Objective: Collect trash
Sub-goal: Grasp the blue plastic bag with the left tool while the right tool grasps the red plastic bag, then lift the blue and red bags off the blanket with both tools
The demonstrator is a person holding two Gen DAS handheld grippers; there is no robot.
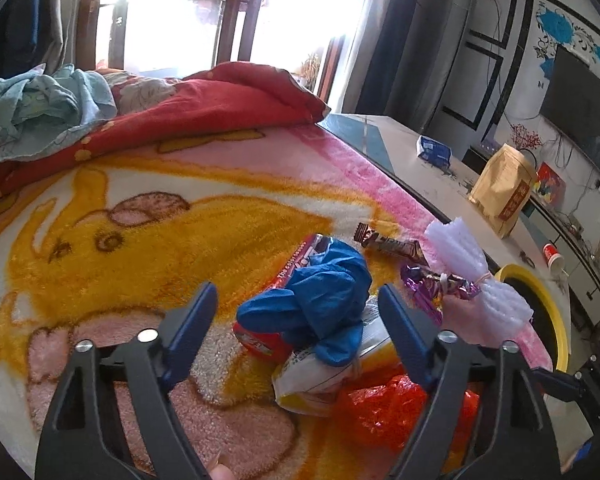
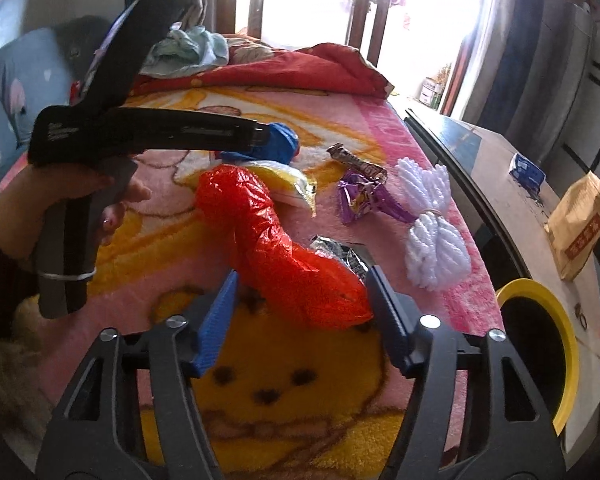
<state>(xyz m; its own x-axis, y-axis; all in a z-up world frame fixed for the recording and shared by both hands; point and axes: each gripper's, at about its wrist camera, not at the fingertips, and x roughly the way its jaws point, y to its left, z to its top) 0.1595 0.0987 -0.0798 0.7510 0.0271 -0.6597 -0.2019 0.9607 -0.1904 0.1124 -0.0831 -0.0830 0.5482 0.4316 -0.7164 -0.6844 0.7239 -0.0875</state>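
Left wrist view: left gripper (image 1: 296,300) jaws apart around one blue glove (image 1: 320,300), pads clear of it. The glove lies on one red snack packet (image 1: 260,340) and one white-and-yellow wrapper (image 1: 320,376). One bin (image 1: 540,280), yellow-rimmed, stands just beside the bed.

Right wrist view: right gripper (image 2: 302,284) jaws apart astride one red plastic bag (image 2: 276,240); contact cannot be told. Alongside: one purple wrapper (image 2: 364,196), one brown candy wrapper (image 2: 356,164), one white foam bundle (image 2: 432,224), all on the blanket (image 2: 300,400).
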